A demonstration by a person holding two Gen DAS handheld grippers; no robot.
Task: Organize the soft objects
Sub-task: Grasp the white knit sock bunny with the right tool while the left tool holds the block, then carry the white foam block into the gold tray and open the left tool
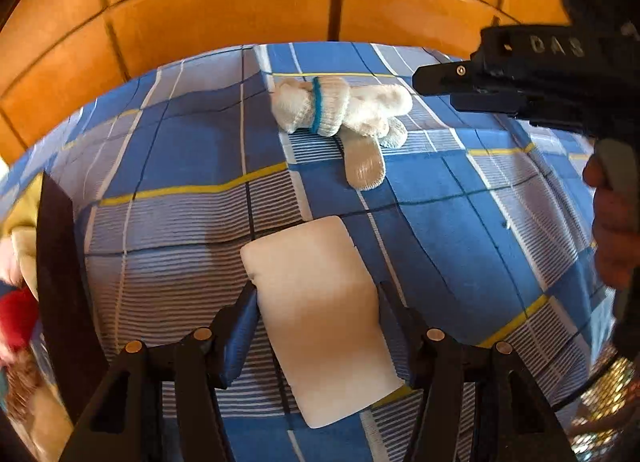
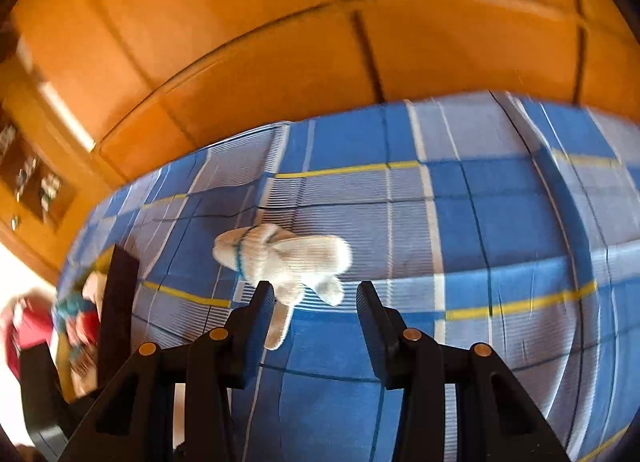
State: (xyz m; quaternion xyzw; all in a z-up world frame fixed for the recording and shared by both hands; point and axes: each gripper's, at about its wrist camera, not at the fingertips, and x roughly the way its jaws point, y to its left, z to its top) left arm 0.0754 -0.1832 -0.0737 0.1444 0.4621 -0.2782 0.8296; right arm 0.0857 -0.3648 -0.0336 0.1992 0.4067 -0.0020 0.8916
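- Left tongs (image 1: 318,294) are gripping a small cream pillow (image 1: 320,326); both pads are pressing its sides, and it is sitting over the blue plaid bedsheet (image 1: 460,229).
- White knit gloves (image 1: 340,109), bundled with a teal cuff stripe, are lying on the bed beyond the pillow, well apart from it.
- Right tongs (image 2: 316,294) are hanging released over the sheet with nothing between the pads; the glove bundle (image 2: 280,258) is lying just past the tips.
- In the left view the right tool (image 1: 520,77) is showing at upper right, with a hand (image 1: 612,229) on its handle.
- A dark bin edge (image 1: 60,282) with red and yellow soft items (image 1: 16,318) is sitting at far left, blurred.
- An orange wood headboard (image 2: 280,61) is standing behind the bed.
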